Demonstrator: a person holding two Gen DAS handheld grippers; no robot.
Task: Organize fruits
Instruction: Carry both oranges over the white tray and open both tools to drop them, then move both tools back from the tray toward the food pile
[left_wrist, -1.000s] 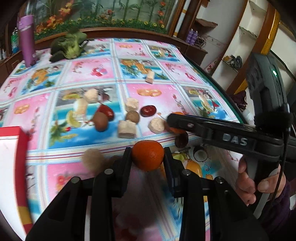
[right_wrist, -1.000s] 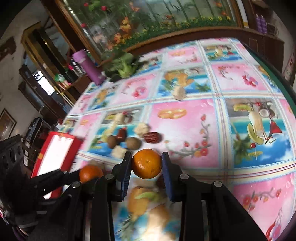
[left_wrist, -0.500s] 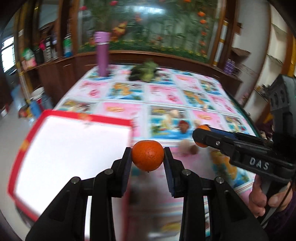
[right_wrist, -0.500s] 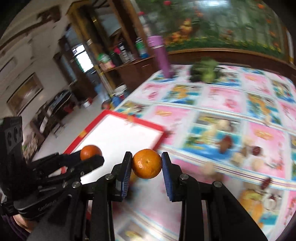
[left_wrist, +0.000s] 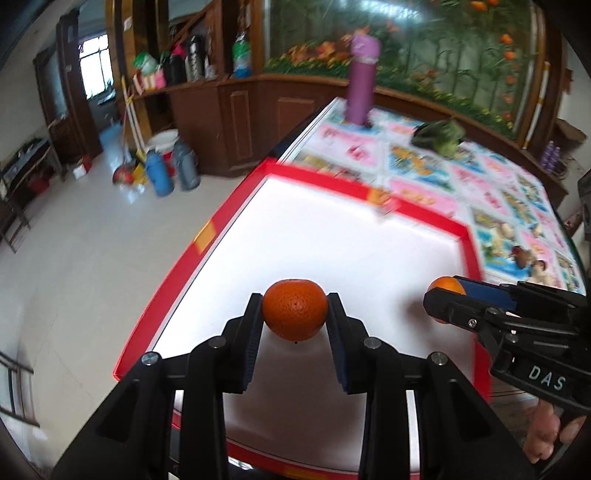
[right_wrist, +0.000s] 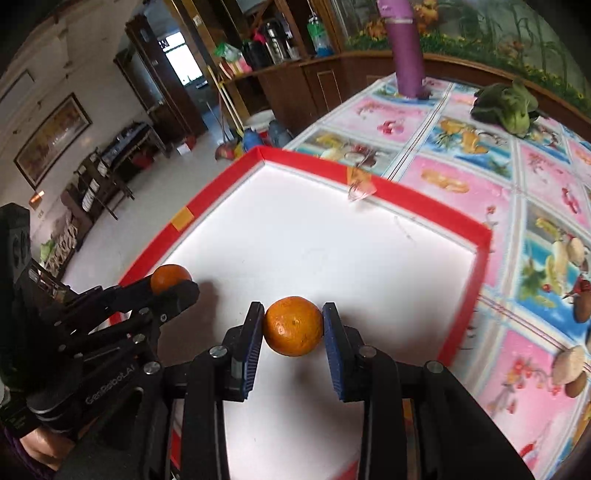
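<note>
Each gripper's ribbed blue fingers (left_wrist: 334, 332) clench a round, dimpled orange: left gripper (left_wrist: 294, 314) and right gripper (right_wrist: 293, 326), above the glossy red-rimmed white tray (right_wrist: 424, 210).

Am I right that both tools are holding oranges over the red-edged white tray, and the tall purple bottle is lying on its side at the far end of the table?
Nearly. The purple bottle stands upright, as the right wrist view shows. Otherwise yes: the left tool and the right tool each grip an orange over the red-edged tray.

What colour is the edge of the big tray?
Red, with white inside; the tray shows best in the right wrist view.
</note>
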